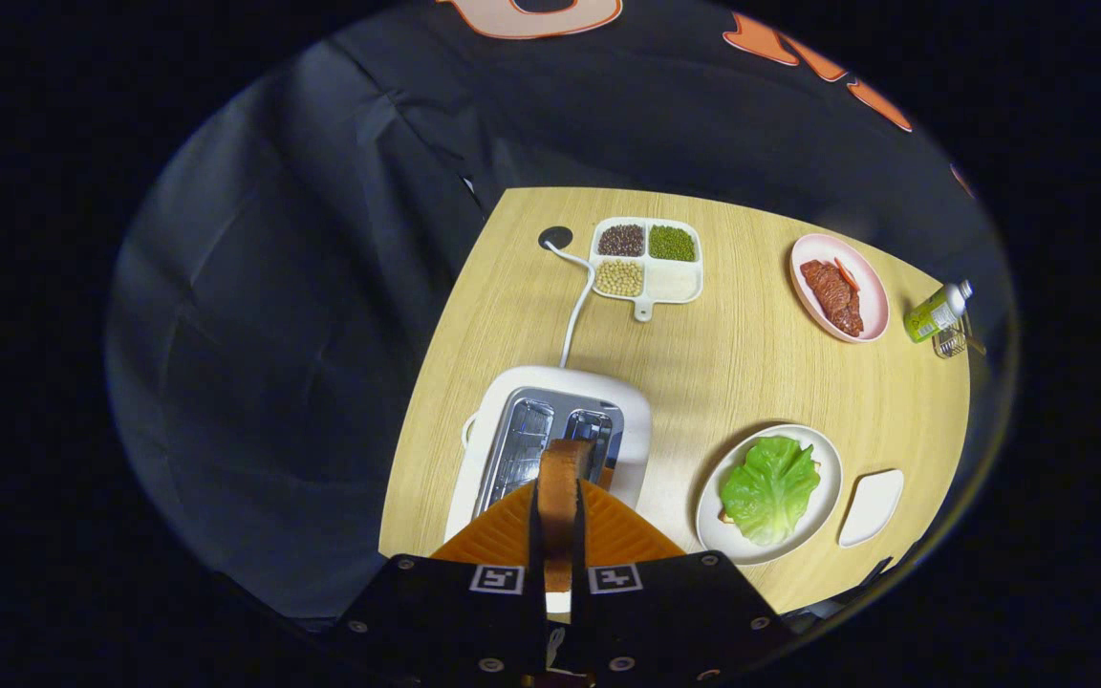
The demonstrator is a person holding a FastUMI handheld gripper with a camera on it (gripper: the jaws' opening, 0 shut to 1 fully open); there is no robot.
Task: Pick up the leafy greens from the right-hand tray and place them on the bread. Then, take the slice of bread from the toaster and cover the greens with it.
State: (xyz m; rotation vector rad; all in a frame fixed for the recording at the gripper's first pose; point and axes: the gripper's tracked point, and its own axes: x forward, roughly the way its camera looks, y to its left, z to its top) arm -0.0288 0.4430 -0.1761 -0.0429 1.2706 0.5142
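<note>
Partly hidden, bread slice (565, 478) sits pinched in hand-held gripper (558, 535).

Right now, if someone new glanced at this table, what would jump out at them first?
The slice of bread clamped edge-on in the gripper, both orange jaws pressing it, held above the white toaster. Next, the bright green lettuce leaf lying on the round white plate to the toaster's right. Farther back sits a four-compartment tray of beans.
</note>
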